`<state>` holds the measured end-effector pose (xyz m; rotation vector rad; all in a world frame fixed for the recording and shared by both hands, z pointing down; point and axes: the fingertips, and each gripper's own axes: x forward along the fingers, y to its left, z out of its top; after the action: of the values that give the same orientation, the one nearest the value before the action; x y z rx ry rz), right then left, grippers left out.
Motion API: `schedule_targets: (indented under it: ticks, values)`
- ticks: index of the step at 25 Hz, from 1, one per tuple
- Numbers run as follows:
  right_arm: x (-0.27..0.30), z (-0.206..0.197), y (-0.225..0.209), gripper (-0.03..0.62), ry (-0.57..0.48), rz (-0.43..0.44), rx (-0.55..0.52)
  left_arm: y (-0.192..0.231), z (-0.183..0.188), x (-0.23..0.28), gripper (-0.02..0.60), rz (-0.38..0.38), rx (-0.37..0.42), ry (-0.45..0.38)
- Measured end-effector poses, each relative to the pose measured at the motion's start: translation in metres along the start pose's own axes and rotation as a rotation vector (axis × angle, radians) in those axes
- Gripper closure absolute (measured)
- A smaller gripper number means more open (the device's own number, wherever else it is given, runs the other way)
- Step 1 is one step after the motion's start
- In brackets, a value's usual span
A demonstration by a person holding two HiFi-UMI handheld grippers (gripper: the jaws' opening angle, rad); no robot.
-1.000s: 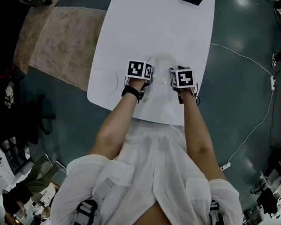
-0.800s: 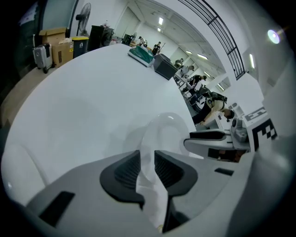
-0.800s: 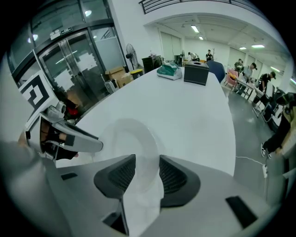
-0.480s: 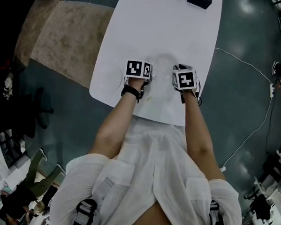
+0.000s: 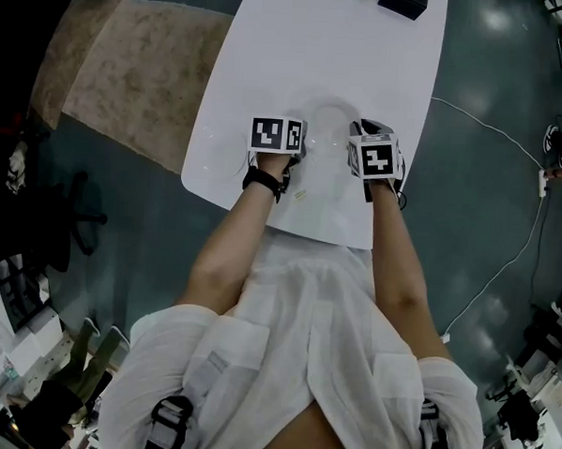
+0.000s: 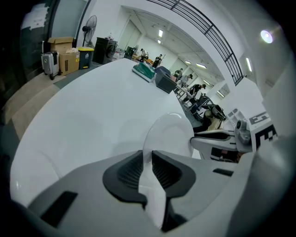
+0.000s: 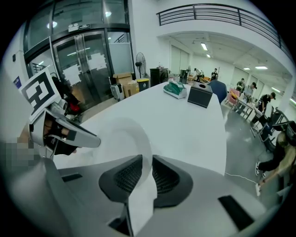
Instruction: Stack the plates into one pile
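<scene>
We are standing at the near end of a long white bench (image 5: 347, 44), and it is carrying two plates. One plate (image 5: 327, 127) is hanging between our two tools, and it seems to be sitting just clear of the surface. The second plate (image 5: 217, 154) is lying flat near the bench's left edge. That one is the relation the coming move is turning on. It is lying to the left of the held plate and just beside our left hand, which makes the left hand the nearer one. We are judging that the carry is heading leftward.

The plates are round, so neither is offering a long axis. The line of our grip is running left to right across the held plate, rim to rim.

We are working with two tools. The left hand-held gripper (image 6: 147, 162) is clamping the plate's left rim between its ribbed pads. The right hand-held gripper (image 7: 147, 171) is closing on the opposite rim, which is already sitting between its pads.

At the far end we are counting one dark box (image 7: 200, 96) and one green packet (image 7: 175, 89).
</scene>
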<state>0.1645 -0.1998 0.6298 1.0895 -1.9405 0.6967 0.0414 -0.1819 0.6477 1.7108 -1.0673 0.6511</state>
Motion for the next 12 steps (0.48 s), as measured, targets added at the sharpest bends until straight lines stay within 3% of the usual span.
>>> schedule_targets:
  ticks: [6, 12]
  values:
    - [-0.009, 0.016, 0.014, 0.508, -0.017, 0.016, -0.038, 0.005, 0.002, -0.021, 0.515, 0.011, -0.026, -0.044]
    - [-0.013, 0.020, 0.044, 0.508, -0.013, 0.069, -0.081, 0.021, -0.015, -0.047, 0.515, 0.031, -0.081, -0.034]
